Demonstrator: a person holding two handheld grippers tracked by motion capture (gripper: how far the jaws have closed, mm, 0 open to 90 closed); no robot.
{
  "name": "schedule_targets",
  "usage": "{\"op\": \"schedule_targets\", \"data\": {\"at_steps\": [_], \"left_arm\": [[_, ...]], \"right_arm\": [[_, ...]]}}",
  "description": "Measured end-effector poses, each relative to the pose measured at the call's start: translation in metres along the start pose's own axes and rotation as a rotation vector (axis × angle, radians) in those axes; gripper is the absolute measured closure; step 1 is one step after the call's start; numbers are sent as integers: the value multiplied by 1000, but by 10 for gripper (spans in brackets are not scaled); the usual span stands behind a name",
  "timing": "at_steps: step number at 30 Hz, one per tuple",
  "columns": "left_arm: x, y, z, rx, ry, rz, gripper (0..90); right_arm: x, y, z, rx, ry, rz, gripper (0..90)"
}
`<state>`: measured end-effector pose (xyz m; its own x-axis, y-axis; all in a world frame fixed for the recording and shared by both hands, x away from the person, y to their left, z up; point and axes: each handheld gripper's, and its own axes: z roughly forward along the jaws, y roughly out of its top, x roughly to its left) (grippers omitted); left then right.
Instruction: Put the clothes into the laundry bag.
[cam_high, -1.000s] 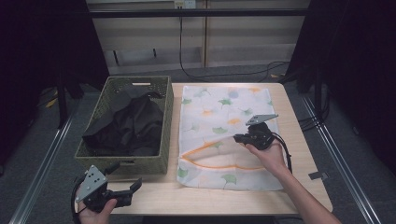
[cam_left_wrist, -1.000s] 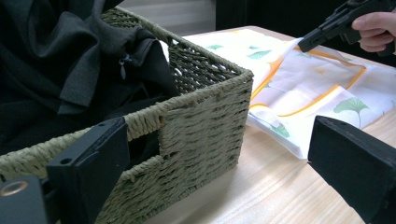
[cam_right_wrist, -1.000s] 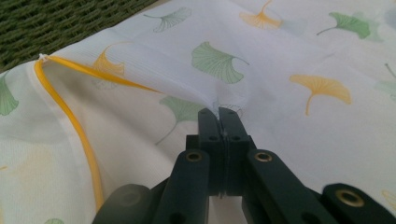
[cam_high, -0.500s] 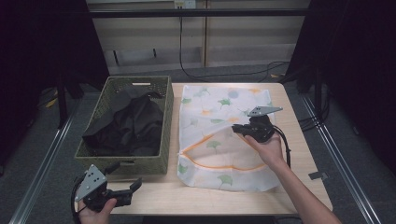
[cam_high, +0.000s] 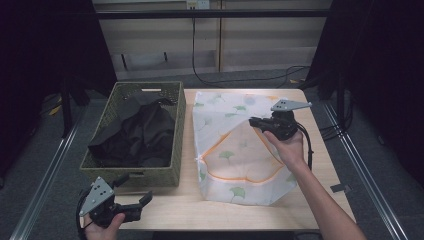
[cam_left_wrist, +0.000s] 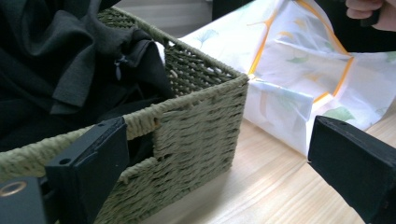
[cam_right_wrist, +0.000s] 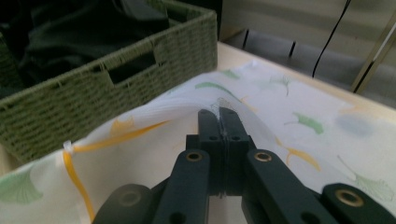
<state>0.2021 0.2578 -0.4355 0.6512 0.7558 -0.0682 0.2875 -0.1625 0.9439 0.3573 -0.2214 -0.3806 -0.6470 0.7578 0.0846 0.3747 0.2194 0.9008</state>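
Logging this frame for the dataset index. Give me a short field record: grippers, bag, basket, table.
right gripper: shut on the upper layer of the laundry bag, holding it lifted off the table
left gripper: open, holding nothing, at the near table edge in front of the basket
laundry bag: white mesh with a ginkgo leaf print and orange trim, mouth held open toward the basket
basket: green woven, left of the bag, cut-out handles
dark clothing: piled inside the basket
table: light wood
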Motion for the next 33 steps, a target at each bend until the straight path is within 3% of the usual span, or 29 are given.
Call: {"op": "schedule_targets", "data": {"at_steps": [2,4,7,9,12,13,17,19,20,22,23,25,26,28,30,31,33], "left_arm": [[-2,0,1,1,-6,9,49],[-3,1,2,14,-8,17,49],[-3,3,3,12,-19,6,51],[-2,13,4,16,-8,12,53],[2,30,3,24,14,54,56],[4,35,2,21,17,48,56],[20,59,6,51,32,31,50],[32,73,13,103,37,26,41],[36,77,15,103,26,14,40],[47,87,24,117,53,20,36],[52,90,28,133,39,22,36],[65,96,38,127,17,-7,38],[68,98,41,134,15,5,47],[74,103,46,138,66,16,52],[81,110,50,128,74,10,52],[85,113,52,121,95,-1,52],[96,119,59,114,93,-38,45]], "right_arm": [[-1,3,-3,-33,10,2,900],[-2,6,-6,-50,-8,-13,900],[-2,7,-6,-51,1,-10,900],[-2,6,-4,-38,13,-16,900],[-2,5,-1,-27,16,-18,900],[-1,4,-1,-23,19,-20,900],[0,3,3,-10,31,-25,900],[0,2,4,-3,34,-24,900],[0,2,4,-1,34,-24,900],[0,1,5,4,35,-24,900],[-1,1,6,5,38,-23,900],[-1,0,6,10,44,-20,900],[-1,0,7,17,47,-19,900],[-1,-1,9,25,51,-18,900],[-1,-2,10,32,49,-16,900],[-1,-2,11,36,53,-15,900],[-2,-3,12,37,52,-17,900]]}}
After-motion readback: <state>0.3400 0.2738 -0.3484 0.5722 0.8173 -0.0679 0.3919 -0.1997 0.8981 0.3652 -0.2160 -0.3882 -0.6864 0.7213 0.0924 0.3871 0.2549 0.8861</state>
